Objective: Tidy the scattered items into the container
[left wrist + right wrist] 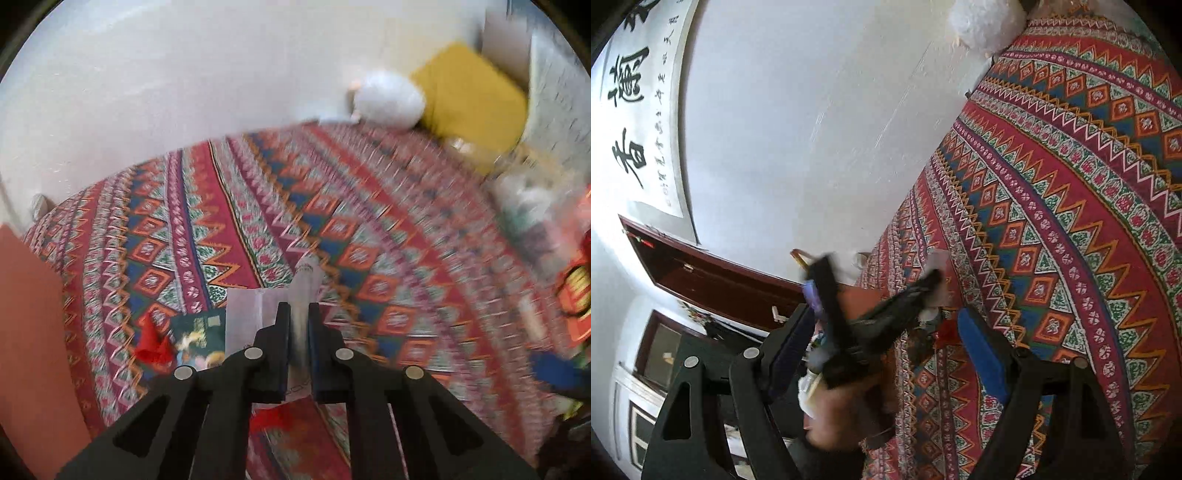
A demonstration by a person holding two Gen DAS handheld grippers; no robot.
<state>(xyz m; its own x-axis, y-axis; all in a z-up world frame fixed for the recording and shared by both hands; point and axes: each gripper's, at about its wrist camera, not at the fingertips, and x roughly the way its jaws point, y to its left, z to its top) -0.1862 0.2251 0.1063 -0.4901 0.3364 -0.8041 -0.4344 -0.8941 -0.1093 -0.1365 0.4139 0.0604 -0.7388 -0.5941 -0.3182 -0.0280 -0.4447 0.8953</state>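
left gripper [298, 314]: black angular linkage arms, four round silver pivot pins, dark blue pads | right gripper [886, 332]: same black frame, silver pins, blue pads lined on fingers [982, 354] | hand [846, 417]: blurred

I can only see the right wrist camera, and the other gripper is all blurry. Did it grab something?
Observer: Yes. The left gripper is shut on a clear plastic tube.
Operator: Where's the box it goes in?
Observer: What looks like a clear container sits to the gripper's right on the patterned cloth. It is blurred and has things inside.
Operator: Is anything else lying around?
Observer: A picture card lies just left of the tube.
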